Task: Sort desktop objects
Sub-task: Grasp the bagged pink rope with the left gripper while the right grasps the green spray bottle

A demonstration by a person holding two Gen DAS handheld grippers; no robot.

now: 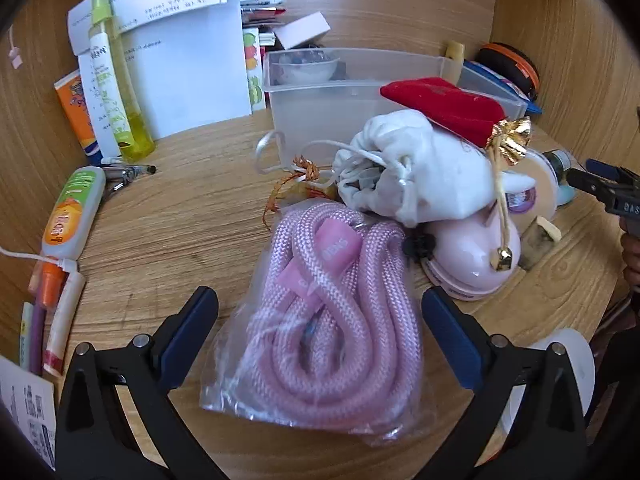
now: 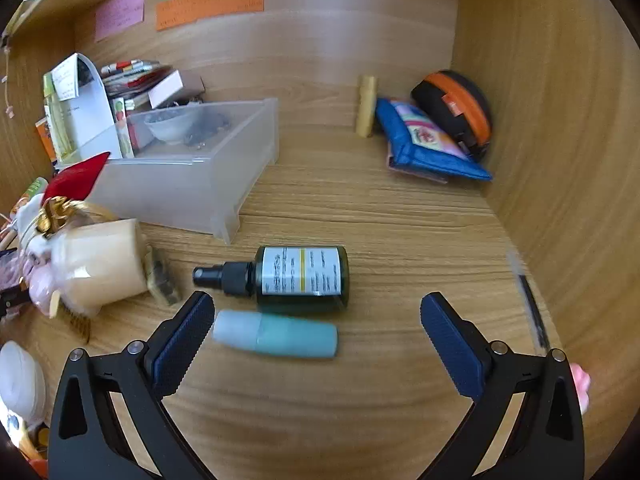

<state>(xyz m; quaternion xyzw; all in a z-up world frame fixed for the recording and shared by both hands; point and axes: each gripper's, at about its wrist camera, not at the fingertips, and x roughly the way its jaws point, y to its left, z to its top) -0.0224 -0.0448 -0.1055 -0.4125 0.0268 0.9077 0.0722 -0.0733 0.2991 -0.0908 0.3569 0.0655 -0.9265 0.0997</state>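
Observation:
My left gripper (image 1: 320,312) is open, its jaws on either side of a pink rope in a clear plastic bag (image 1: 332,320) lying on the wooden desk (image 1: 180,220). Behind the bag lie a white drawstring pouch (image 1: 420,176), a red velvet pouch with gold trim (image 1: 444,108) and a pink rounded device (image 1: 476,256). My right gripper (image 2: 316,316) is open and empty above a teal tube (image 2: 280,336) and a dark green spray bottle (image 2: 296,278), both lying on their sides. The right gripper also shows at the right edge of the left wrist view (image 1: 608,188).
A translucent plastic bin (image 1: 344,92) (image 2: 192,172) holding a small bowl stands at the back. Papers, a yellow bottle (image 1: 116,80) and tubes line the left wall. A blue pouch (image 2: 428,144) and an orange-black case (image 2: 456,108) sit in the right corner. A cream cup (image 2: 100,264) lies tipped.

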